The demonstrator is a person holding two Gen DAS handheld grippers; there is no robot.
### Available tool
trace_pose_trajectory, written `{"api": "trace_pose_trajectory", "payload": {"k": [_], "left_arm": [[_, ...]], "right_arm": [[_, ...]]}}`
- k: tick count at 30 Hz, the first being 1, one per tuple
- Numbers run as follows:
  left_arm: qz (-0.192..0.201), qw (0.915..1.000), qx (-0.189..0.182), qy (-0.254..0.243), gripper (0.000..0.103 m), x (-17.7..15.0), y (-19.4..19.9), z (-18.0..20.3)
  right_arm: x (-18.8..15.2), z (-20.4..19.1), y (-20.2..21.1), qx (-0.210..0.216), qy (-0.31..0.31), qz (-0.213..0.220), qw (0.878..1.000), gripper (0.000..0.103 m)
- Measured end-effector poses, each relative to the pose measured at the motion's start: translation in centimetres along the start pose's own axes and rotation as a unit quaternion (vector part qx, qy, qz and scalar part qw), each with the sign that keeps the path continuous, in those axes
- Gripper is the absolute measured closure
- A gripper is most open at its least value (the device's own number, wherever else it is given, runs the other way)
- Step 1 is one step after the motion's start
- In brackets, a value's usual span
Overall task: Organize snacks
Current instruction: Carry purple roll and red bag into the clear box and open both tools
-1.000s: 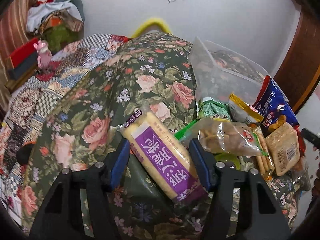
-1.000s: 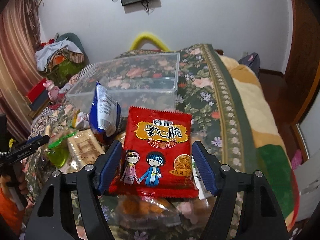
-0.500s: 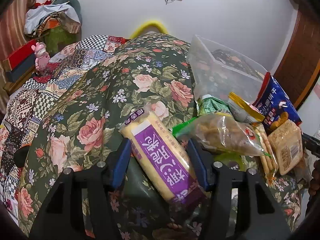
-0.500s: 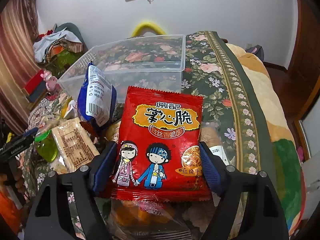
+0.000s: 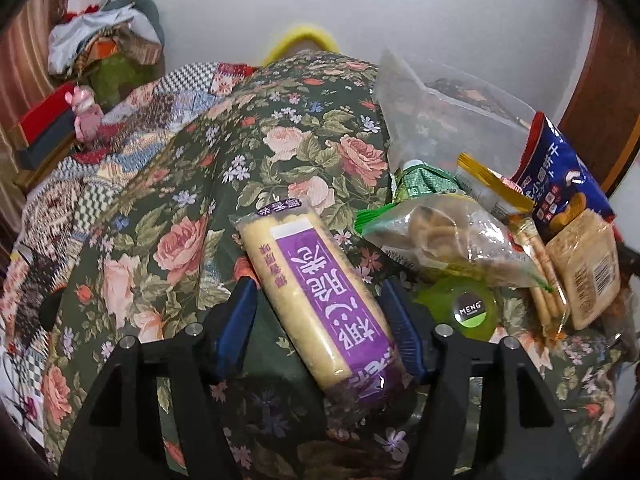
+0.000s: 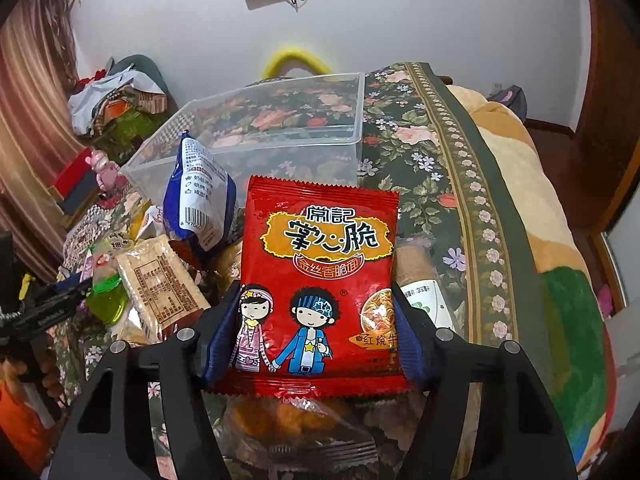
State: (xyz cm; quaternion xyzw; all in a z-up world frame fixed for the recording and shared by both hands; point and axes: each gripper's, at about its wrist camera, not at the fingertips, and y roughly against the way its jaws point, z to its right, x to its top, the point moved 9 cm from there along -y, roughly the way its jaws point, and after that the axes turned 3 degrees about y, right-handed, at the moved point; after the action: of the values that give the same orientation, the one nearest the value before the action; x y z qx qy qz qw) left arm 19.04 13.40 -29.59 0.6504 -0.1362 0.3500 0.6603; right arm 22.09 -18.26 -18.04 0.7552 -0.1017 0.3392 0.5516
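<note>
My left gripper [image 5: 320,312] is shut on a long yellow cracker pack with a purple label [image 5: 320,300], held tilted above the floral bedspread [image 5: 192,208]. My right gripper [image 6: 316,320] is shut on a red crispy-noodle packet [image 6: 320,276], held upright in front of the clear plastic bin [image 6: 288,120]. The bin also shows in the left wrist view [image 5: 440,120], behind the snack pile. The bin looks empty.
Loose snacks lie in a pile: a blue bag [image 6: 200,200], a tan cracker pack [image 6: 160,276], a clear bag of biscuits [image 5: 448,240], a green jelly cup [image 5: 468,312], an orange snack bag [image 6: 296,420]. Clutter [image 6: 116,96] lies at far left.
My right gripper has lifted the red packet and drawn closer to the bin. My left gripper has kept the purple pack and shifted slightly over the bedspread.
</note>
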Motion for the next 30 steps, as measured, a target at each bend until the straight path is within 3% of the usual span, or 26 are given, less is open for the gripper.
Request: {"api": "trace_pose_trajectory", "payload": {"k": [5,7,13,14,15,20,23,24,25,27,30], "left_arm": [[0.017,0.9997,0.008,-0.016,0.058,0.4,1.0,-0.1],[0.027,0.9996,-0.001,-0.005,0.080,1.2,1.9,-0.4],[0.044,0.9989,-0.015,-0.006,0.084,3.3,3.8,-0.2],[0.049,0.9986,-0.016,-0.008,0.089,3.6,4.1,0.0],[0.054,0.9984,-0.017,-0.011,0.103,3.9,4.4,0.2],[0.074,0.9967,-0.014,-0.028,0.103,5.5,5.7,0.9],[0.058,0.9975,-0.014,-0.038,0.101,5.2,5.4,1.2],[0.046,0.9982,-0.011,-0.036,0.088,4.8,5.0,1.1],[0.030,0.9990,-0.011,-0.032,0.068,4.3,4.4,1.0],[0.009,0.9996,-0.013,-0.023,0.050,3.1,3.3,0.8],[-0.021,0.9996,-0.014,-0.017,0.050,1.2,1.4,0.8]], "right_arm": [[0.3,0.2,0.8,-0.002,-0.006,0.012,1.000,0.039],[0.7,0.4,1.4,-0.003,-0.009,0.021,1.000,0.039],[2.2,0.4,2.8,-0.006,-0.005,0.046,0.999,0.039],[2.5,0.4,3.0,-0.007,-0.006,0.050,0.999,0.039],[2.9,0.3,3.2,-0.006,-0.005,0.056,0.998,0.039],[4.1,-0.1,3.8,-0.003,0.002,0.075,0.997,0.039],[4.3,-0.5,3.9,0.004,0.004,0.082,0.997,0.039],[4.3,-0.7,3.8,0.008,0.003,0.083,0.997,0.039],[4.2,-0.8,3.8,0.010,0.003,0.083,0.997,0.039],[3.9,-0.8,3.6,0.012,0.001,0.080,0.997,0.039],[3.5,-0.8,3.3,0.014,-0.004,0.074,0.997,0.039]]}}
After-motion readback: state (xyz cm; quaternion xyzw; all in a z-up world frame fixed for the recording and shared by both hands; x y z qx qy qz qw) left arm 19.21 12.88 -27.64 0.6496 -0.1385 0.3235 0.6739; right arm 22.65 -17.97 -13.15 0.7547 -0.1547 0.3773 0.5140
